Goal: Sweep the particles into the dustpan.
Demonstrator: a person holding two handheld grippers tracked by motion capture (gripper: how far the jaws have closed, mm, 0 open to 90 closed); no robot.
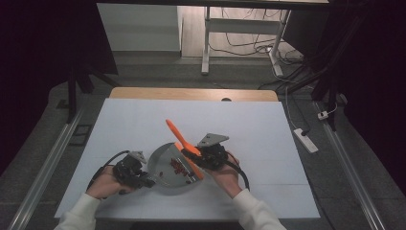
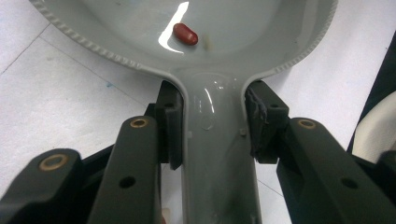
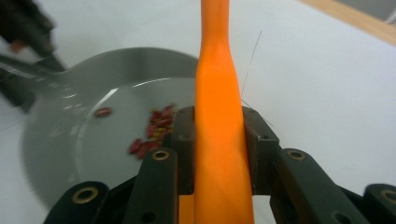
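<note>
Two grippers holding dustpan and brush over red beans

Both grippers sit low at the near middle of the bench, which is covered in a white sheet with a wood edge at the far side. Left gripper is closed on the handle of the grey dustpan; in the left gripper view its fingers press both sides of the grey handle, no gap visible. Dustpan lies flat on the bench between the two hands, wide mouth toward the right gripper, ribbed rim seen along its edge. One red bean sits alone in the pan near the handle end.

Right gripper is closed on the orange brush; in the right gripper view the fingers clamp the orange handle on both sides. Brush handle tip points away toward the far left of the bench, tilted up; its orange head end lies along the right edge of the dustpan, just beside the beans. Bristles too hidden to tell.

Small pile of red beans lies inside the dustpan toward its right side; the right gripper view shows the cluster plus one stray bean further left in the pan. Person's hands and white sleeves come in from the bottom edge. Floor beyond the bench has a power strip and cables
</note>
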